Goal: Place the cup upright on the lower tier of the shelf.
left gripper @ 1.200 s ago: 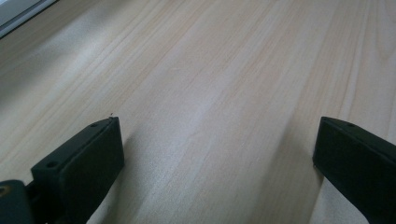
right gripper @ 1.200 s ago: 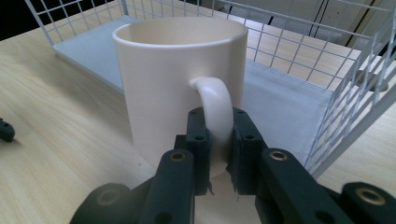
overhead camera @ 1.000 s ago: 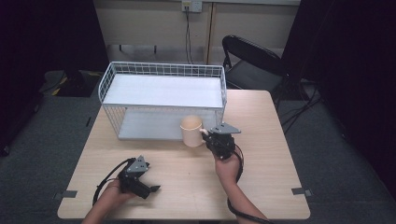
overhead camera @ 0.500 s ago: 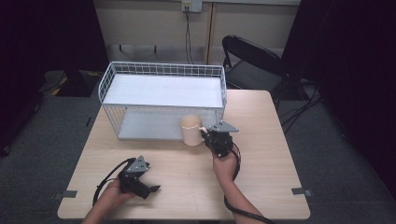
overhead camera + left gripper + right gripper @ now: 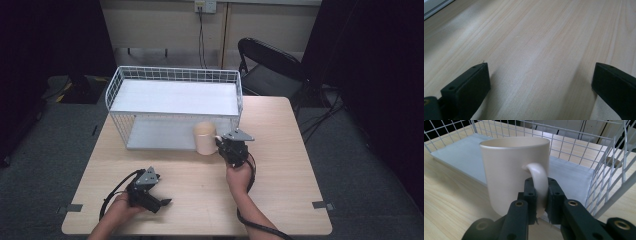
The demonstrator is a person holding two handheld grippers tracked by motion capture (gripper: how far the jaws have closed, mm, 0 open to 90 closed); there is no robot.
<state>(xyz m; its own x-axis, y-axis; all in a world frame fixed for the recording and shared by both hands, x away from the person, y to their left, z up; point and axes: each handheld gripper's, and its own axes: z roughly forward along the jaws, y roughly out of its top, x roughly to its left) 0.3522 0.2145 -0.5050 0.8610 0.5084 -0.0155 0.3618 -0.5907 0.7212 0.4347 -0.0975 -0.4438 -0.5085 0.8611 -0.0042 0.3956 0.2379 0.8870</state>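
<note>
A cream mug [image 5: 514, 172] stands upright at the open front of the white wire shelf rack [image 5: 175, 80]. In the high view the mug [image 5: 204, 138] sits just before the rack's lower shelf. My right gripper [image 5: 541, 202] is shut on the mug's handle [image 5: 537, 178], both jaws pressed against its sides; in the high view the right gripper [image 5: 231, 147] is to the mug's right. My left gripper [image 5: 150, 194] rests low over the table near the front left, and in its own view the left gripper [image 5: 540, 82] is open, with bare wood between the jaws.
The rack has a white upper shelf [image 5: 172, 97] and a grey lower shelf [image 5: 461, 155]. Its wire side wall [image 5: 614, 170] is close to my right gripper. A black folding chair [image 5: 270, 62] stands behind the table [image 5: 280, 190]. Cables trail from both grippers.
The right gripper and the mug have shifted slightly toward the rack. The left gripper has stayed in place.
</note>
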